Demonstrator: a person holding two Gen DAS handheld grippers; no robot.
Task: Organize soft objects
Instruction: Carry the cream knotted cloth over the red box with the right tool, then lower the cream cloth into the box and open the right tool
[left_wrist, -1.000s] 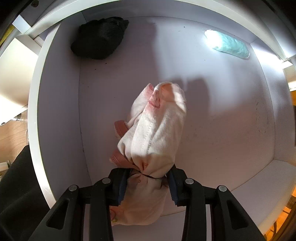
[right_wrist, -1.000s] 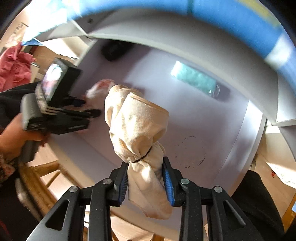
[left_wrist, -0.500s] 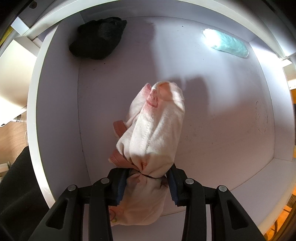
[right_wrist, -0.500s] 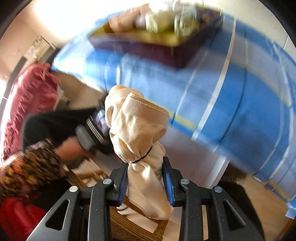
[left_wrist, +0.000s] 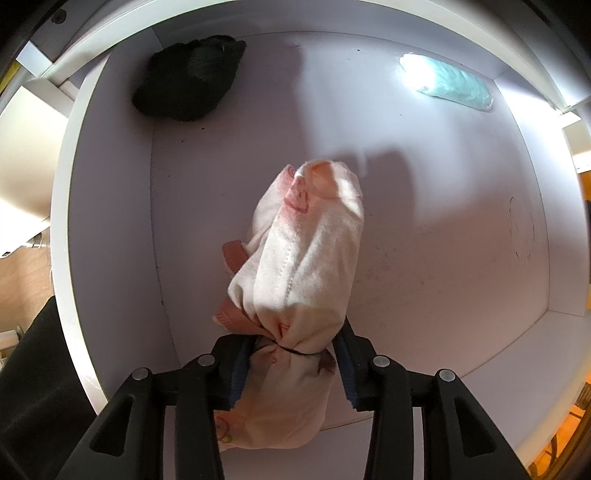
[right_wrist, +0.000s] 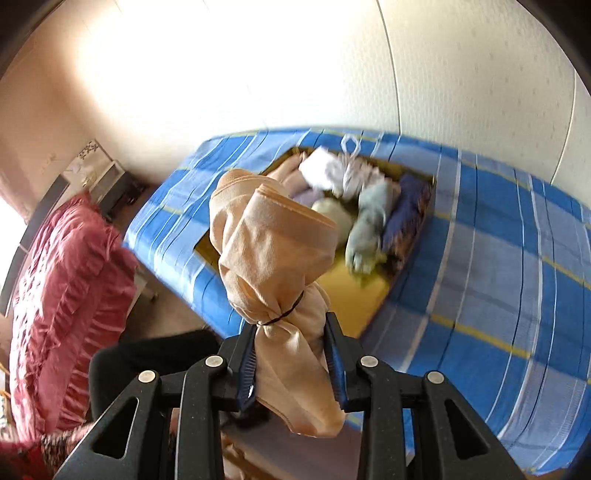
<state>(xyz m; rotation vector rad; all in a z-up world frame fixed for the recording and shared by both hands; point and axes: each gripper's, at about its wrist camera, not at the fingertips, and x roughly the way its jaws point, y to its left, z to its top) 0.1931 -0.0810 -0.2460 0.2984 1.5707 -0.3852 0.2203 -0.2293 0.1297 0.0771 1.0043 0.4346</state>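
Since the earlier pictures the right gripper (right_wrist: 291, 365) has gone up and tilted, so its camera no longer looks into the white compartment but over a blue checked cover (right_wrist: 498, 266). The left gripper (left_wrist: 291, 365) has stayed in its place, and its jaws have just been opening a little, with the bundle between them.

Nearest in the left view, the pads still seem to touch the pink-and-white bundle (left_wrist: 306, 266) at its neck, where a thin black band ties it. The bundle points down to the floor of the white compartment (left_wrist: 424, 258); whether its tip touches the floor I cannot tell. Further back lie a black soft item (left_wrist: 188, 88) in the left corner and a pale teal packet (left_wrist: 454, 83) at the right.

The right gripper is closed on a beige bundle (right_wrist: 269, 254), also at the tied neck. Behind it, an open box (right_wrist: 354, 291) with a yellow bottom holds several soft things.

Both bundles look light and soft. I think the tied neck is the best place to hold, because there the cloth is compact and will not slip out easily.
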